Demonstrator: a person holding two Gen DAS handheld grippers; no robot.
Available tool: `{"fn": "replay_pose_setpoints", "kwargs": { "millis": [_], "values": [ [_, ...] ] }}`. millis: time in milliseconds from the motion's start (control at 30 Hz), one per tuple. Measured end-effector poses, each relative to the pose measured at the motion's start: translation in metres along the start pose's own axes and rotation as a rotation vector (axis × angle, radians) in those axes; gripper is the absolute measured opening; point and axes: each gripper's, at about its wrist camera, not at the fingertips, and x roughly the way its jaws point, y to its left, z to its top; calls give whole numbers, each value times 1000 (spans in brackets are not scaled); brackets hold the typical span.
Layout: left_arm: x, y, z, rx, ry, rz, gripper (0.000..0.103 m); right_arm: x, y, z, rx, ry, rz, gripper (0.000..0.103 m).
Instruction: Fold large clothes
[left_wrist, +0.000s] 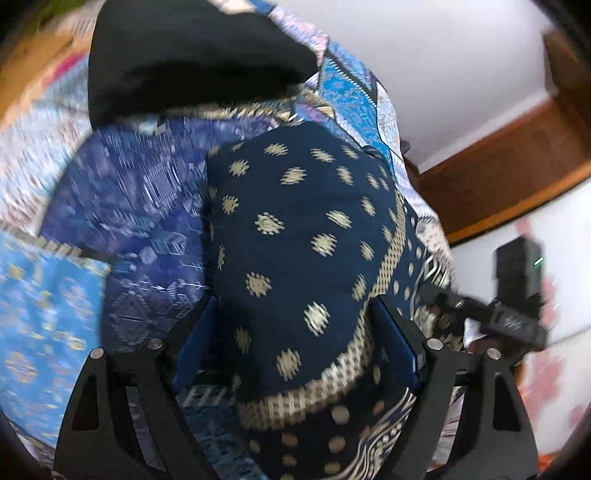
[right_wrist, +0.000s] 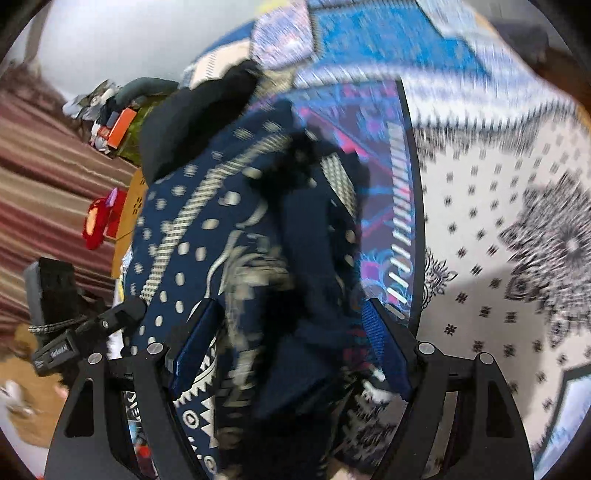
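Observation:
A navy garment with cream dots and a checkered cream band (left_wrist: 295, 229) fills the left wrist view, bunched between the blue pads of my left gripper (left_wrist: 295, 332), which is shut on it. In the right wrist view the same navy garment (right_wrist: 207, 236) hangs bunched between the pads of my right gripper (right_wrist: 291, 339), which is shut on it. A black cloth (left_wrist: 192, 55) lies beyond the garment; it also shows in the right wrist view (right_wrist: 195, 114). My right gripper shows at the right edge of the left wrist view (left_wrist: 513, 306).
A patchwork bedspread in blue, purple and white (left_wrist: 48, 295) lies under everything; in the right wrist view (right_wrist: 498, 221) its white part has black motifs. A wooden bed frame (left_wrist: 509, 173) and white wall stand at right. Clutter with an orange box (right_wrist: 120, 129) lies at far left.

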Motion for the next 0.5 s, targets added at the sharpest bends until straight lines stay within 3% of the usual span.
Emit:
{"fn": "replay_pose_setpoints", "kwargs": {
  "millis": [167,267,400,500],
  "values": [
    [20,12,13,-57,49,-83,89,14,-5,8,24,46,69,77],
    [35,28,20,-152,108,-187,90,24,-6,13,59,71,123,80],
    [40,32,22,-182,118,-221,90,25,-11,15,135,88,169,80],
    [40,30,22,-186,116,-214,89,21,-10,12,136,80,162,65]
  ]
}}
